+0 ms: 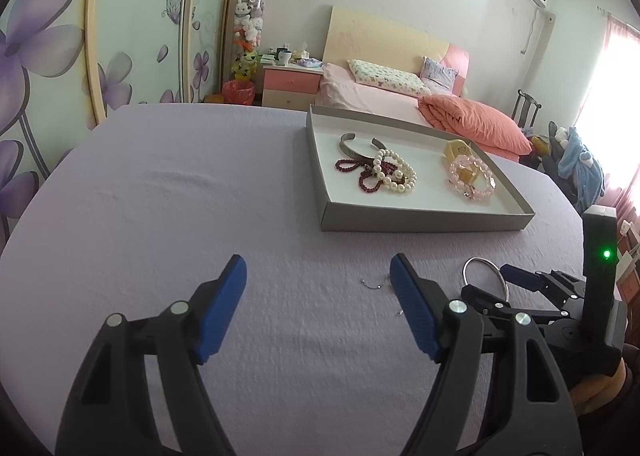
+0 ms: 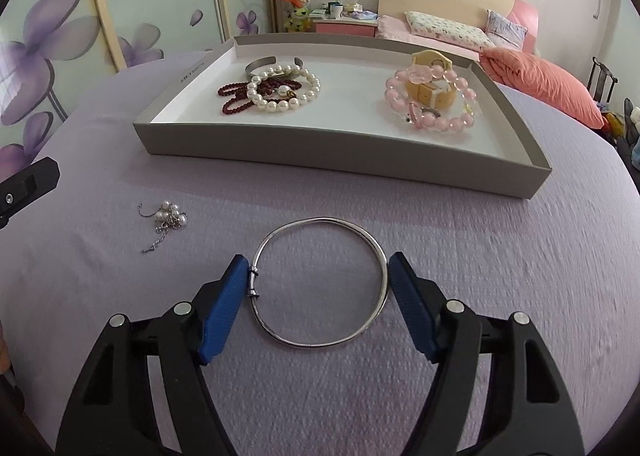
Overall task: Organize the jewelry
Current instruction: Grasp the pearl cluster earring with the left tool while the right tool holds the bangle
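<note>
A silver bangle [image 2: 320, 282] lies flat on the lilac cloth between the open jaws of my right gripper [image 2: 318, 276]; both pads sit at its sides, touching or nearly so. A small pearl-and-chain piece [image 2: 170, 218] lies on the cloth to the left. The grey box [image 2: 340, 150] behind holds a metal cuff [image 2: 260, 65], a pearl bracelet [image 2: 286, 92], dark red beads [image 2: 236, 94], a pink bead bracelet [image 2: 432, 104] and a yellow watch [image 2: 432, 90]. My left gripper [image 1: 318, 284] is open and empty over the cloth; the bangle [image 1: 484, 276] shows to its right.
The table carries a lilac cloth [image 1: 180, 196]. The right gripper's body [image 1: 560, 296] stands close to the right of my left gripper. Behind are a bed [image 1: 400, 92], a pink nightstand [image 1: 292, 84] and a flowered wardrobe [image 1: 60, 56].
</note>
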`<action>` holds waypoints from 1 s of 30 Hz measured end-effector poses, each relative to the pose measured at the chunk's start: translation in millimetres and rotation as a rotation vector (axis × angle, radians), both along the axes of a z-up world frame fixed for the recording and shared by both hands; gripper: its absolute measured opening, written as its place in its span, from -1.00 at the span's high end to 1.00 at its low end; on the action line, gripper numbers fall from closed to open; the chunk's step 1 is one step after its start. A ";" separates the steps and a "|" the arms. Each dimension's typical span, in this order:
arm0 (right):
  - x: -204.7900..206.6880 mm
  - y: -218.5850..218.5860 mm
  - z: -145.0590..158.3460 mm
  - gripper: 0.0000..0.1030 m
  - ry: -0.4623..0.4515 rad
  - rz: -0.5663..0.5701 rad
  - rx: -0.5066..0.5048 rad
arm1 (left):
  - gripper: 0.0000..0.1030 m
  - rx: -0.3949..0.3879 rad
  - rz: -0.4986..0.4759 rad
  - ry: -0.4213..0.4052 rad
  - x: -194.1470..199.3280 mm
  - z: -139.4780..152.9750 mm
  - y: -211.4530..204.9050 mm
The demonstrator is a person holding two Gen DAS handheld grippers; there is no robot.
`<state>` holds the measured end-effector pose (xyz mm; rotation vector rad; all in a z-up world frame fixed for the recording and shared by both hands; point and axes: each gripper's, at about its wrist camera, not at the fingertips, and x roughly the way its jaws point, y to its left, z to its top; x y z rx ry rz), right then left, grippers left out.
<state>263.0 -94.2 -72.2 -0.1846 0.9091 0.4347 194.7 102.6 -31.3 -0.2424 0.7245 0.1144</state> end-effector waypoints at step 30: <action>24.4 -94.1 11.4 -0.41 -0.001 -0.165 0.147 | -0.01 0.083 -0.159 0.160 56.2 -45.0 -86.4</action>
